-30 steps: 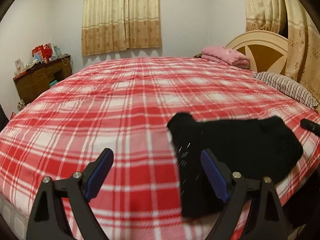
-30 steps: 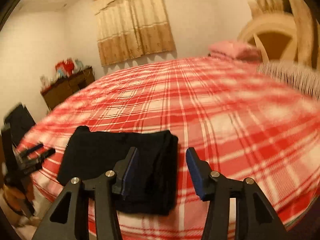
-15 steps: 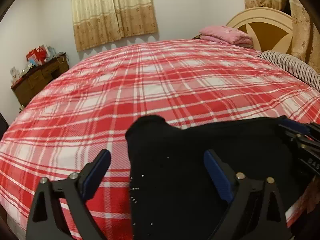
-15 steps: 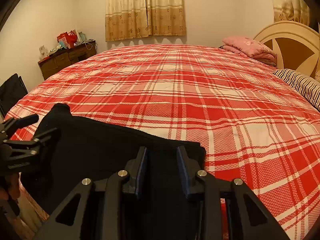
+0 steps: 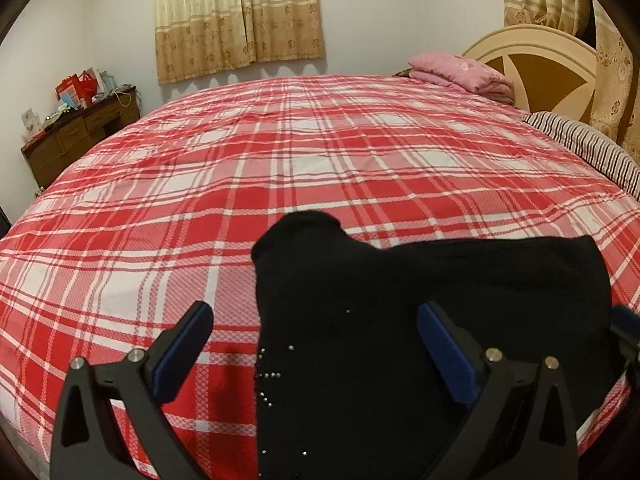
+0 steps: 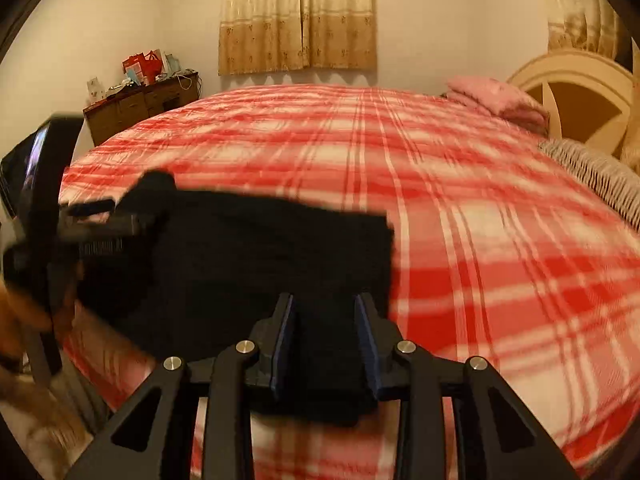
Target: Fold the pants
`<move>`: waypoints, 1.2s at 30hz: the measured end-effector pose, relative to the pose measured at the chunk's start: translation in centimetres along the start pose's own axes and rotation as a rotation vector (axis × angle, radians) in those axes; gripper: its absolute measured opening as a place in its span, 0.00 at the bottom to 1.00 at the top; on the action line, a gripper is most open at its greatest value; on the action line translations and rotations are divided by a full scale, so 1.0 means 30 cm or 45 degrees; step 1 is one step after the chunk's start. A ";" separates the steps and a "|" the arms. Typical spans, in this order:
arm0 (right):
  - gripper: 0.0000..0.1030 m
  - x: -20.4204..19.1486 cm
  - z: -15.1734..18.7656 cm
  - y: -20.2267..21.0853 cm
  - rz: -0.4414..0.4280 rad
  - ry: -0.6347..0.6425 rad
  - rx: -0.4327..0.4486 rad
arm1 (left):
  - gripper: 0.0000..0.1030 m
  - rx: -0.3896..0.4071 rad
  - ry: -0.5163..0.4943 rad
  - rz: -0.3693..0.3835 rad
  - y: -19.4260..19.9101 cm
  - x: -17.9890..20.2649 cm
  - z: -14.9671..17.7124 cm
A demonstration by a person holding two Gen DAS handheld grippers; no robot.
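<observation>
The folded black pants (image 5: 420, 320) lie near the front edge of the red plaid bed (image 5: 300, 152). My left gripper (image 5: 316, 344) is open, its fingers spread over the pants' left end, one over the bedcover, one over the cloth. In the right wrist view the pants (image 6: 260, 248) look raised at the near edge. My right gripper (image 6: 326, 336) is shut on the pants' near right edge, cloth filling the narrow gap between its blue pads. The left gripper (image 6: 92, 216) shows blurred at the pants' far left end.
A pink folded blanket (image 5: 460, 72) and a striped pillow (image 5: 584, 148) lie by the cream headboard (image 5: 540, 64) at the right. A brown dresser (image 5: 80, 128) with red bags stands against the left wall. Curtains (image 5: 240, 16) hang behind the bed.
My right gripper closed on the pants' edge and is now moving; its view is blurred. My left gripper pulled back slightly and stays open over the left end.
</observation>
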State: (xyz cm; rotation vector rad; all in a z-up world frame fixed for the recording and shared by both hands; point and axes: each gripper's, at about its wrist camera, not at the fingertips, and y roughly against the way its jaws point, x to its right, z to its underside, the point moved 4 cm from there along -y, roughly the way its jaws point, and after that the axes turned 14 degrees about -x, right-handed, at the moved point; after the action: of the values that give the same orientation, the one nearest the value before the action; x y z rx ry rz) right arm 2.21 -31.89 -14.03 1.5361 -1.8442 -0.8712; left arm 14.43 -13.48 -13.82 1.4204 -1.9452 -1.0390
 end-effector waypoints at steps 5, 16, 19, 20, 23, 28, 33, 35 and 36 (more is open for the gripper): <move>0.44 0.057 0.027 -0.033 -0.110 -0.162 -0.037 | 1.00 0.009 -0.015 -0.012 -0.004 0.007 0.005; 0.52 0.082 0.038 -0.051 -0.170 -0.228 -0.025 | 1.00 -0.128 0.139 0.289 0.002 -0.114 0.093; 0.52 0.088 0.036 -0.054 -0.176 -0.228 -0.016 | 1.00 -0.122 0.123 0.287 0.042 -0.142 0.136; 0.52 0.087 0.035 -0.055 -0.174 -0.230 -0.015 | 1.00 -0.124 0.117 0.285 0.052 -0.150 0.143; 0.53 0.089 0.035 -0.057 -0.179 -0.238 -0.015 | 1.00 -0.112 0.129 0.293 0.085 -0.195 0.150; 0.53 0.103 0.029 -0.044 -0.238 -0.274 -0.015 | 1.00 -0.104 0.242 0.321 0.082 -0.262 0.119; 0.53 0.144 0.032 -0.036 -0.362 -0.395 0.000 | 1.00 -0.182 0.279 0.465 0.032 -0.206 0.118; 0.53 0.134 0.037 -0.037 -0.345 -0.380 0.006 | 1.00 -0.192 0.243 0.424 0.020 -0.172 0.133; 0.54 0.125 0.038 -0.037 -0.328 -0.365 0.008 | 1.00 -0.168 0.210 0.383 0.024 -0.155 0.141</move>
State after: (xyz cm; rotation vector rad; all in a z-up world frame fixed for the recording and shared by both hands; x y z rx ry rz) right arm 1.37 -35.58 -15.51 1.7543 -1.8669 -1.2624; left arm 12.28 -7.78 -15.50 1.0659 -1.8617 -0.8644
